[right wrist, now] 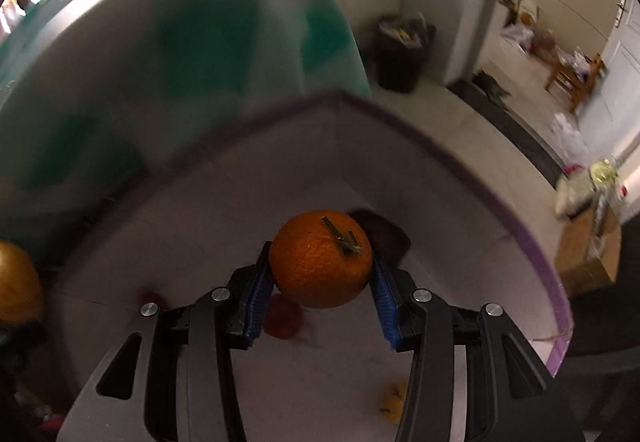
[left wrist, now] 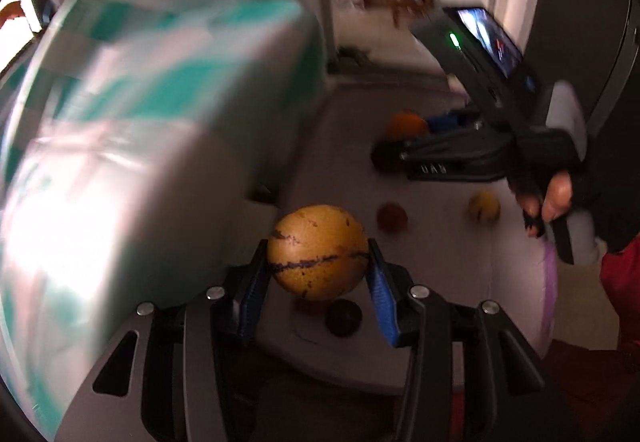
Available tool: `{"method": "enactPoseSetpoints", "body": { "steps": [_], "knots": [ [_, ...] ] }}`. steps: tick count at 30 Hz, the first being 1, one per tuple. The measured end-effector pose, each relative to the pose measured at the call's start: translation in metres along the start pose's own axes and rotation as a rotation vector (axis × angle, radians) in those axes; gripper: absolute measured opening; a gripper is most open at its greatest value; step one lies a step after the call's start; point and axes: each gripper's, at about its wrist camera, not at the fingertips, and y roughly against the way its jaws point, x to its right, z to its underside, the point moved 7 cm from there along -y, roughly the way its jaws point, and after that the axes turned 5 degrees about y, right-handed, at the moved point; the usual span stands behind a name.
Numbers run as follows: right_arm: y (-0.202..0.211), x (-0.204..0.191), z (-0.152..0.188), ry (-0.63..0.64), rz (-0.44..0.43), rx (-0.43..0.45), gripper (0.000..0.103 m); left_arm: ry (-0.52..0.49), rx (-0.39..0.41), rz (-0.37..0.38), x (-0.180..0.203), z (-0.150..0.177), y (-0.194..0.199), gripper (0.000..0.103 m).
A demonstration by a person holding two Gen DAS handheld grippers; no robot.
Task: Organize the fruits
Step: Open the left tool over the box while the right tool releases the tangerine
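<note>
My left gripper (left wrist: 318, 262) is shut on a round yellow-brown fruit (left wrist: 318, 252) with dark streaks and holds it above the white table (left wrist: 440, 282). My right gripper (right wrist: 320, 266) is shut on an orange (right wrist: 322, 258) with a green stem, held above the table (right wrist: 320, 382). In the left wrist view the right gripper (left wrist: 404, 146) shows at the right with the orange (left wrist: 406, 124) in it. Loose on the table lie a red fruit (left wrist: 393, 216), a yellow fruit (left wrist: 485, 207) and a dark fruit (left wrist: 343, 318). The yellow-brown fruit also shows at the left edge of the right wrist view (right wrist: 18, 282).
A large blurred teal-and-white container (left wrist: 140, 122) stands close at the left; it also fills the upper left of the right wrist view (right wrist: 160, 62). The table has a purple edge (right wrist: 520, 226). A red fruit (right wrist: 282, 316), a dark fruit (right wrist: 380, 230) and a yellow fruit (right wrist: 394, 404) lie below the right gripper.
</note>
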Motion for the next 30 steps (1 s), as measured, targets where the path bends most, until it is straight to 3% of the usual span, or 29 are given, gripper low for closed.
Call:
{"method": "enactPoseSetpoints", "body": {
  "steps": [4, 9, 19, 21, 23, 25, 27, 30],
  "knots": [
    [-0.029, -0.007, 0.005, 0.030, 0.016, -0.095, 0.046, -0.087, -0.127, -0.009, 0.017, 0.008, -0.050, 0.047],
    [-0.056, -0.014, 0.010, 0.046, 0.034, -0.165, 0.046, -0.091, -0.230, -0.012, 0.021, 0.022, -0.087, 0.047],
    [-0.068, -0.013, 0.017, 0.025, 0.033, -0.209, 0.046, -0.102, -0.240, 0.011, 0.026, 0.035, -0.099, 0.047],
    [-0.066, -0.010, 0.014, 0.017, 0.033, -0.198, 0.059, -0.084, -0.223, 0.023, 0.024, 0.033, -0.097, 0.048],
    [-0.061, -0.003, 0.007, -0.008, 0.043, -0.159, 0.067, -0.065, -0.182, 0.035, 0.019, 0.029, -0.088, 0.057],
    [-0.053, 0.003, 0.000, -0.047, 0.041, -0.115, 0.069, -0.047, -0.134, 0.049, 0.012, 0.021, -0.078, 0.071],
    [-0.037, 0.015, -0.010, -0.098, 0.048, -0.046, 0.075, -0.039, -0.060, 0.048, 0.009, 0.013, -0.059, 0.074],
    [-0.013, 0.042, -0.023, -0.188, 0.055, 0.048, 0.076, -0.069, 0.076, 0.066, 0.013, 0.000, -0.016, 0.076]
  ]
}}
